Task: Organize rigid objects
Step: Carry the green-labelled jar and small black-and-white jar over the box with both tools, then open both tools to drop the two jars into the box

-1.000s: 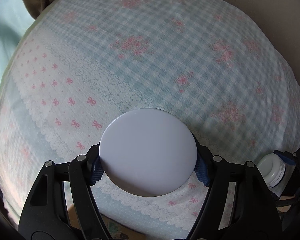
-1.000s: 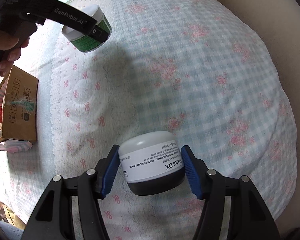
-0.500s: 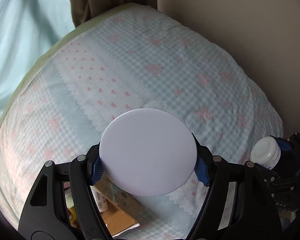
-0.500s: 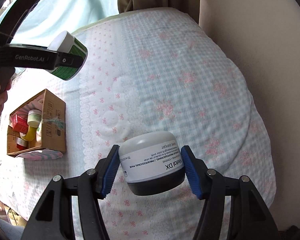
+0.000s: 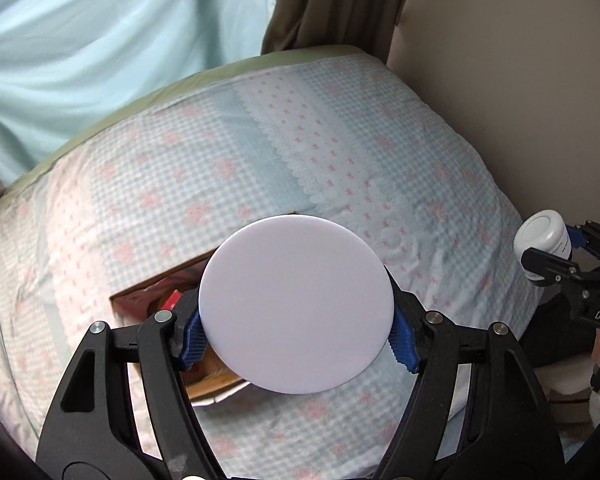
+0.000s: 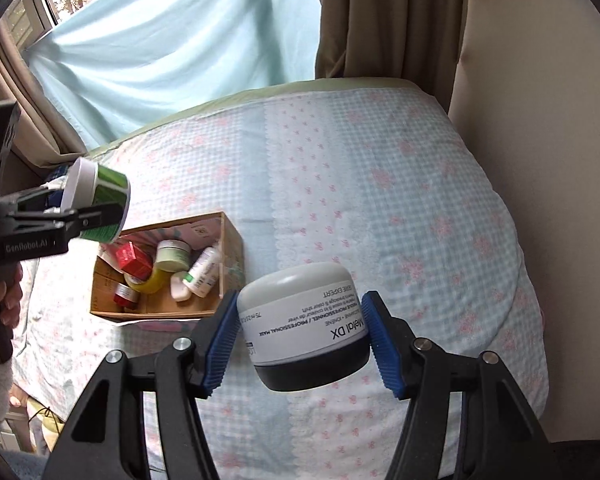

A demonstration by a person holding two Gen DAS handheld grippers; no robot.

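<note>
Two jars are in transit toward the cardboard box (image 6: 168, 276). The left gripper (image 5: 296, 330) is clamped on the green jar (image 6: 100, 200); the right gripper (image 6: 300, 332) is clamped on the white jar (image 6: 304, 316). In the right wrist view, the box lies at 10 o'clock, part-filled. Next move, as judged: lower each jar into free space, then release. The checked bedspread (image 6: 400, 200) is soft; curtains (image 6: 380, 16) hang at 12 o'clock.
</note>
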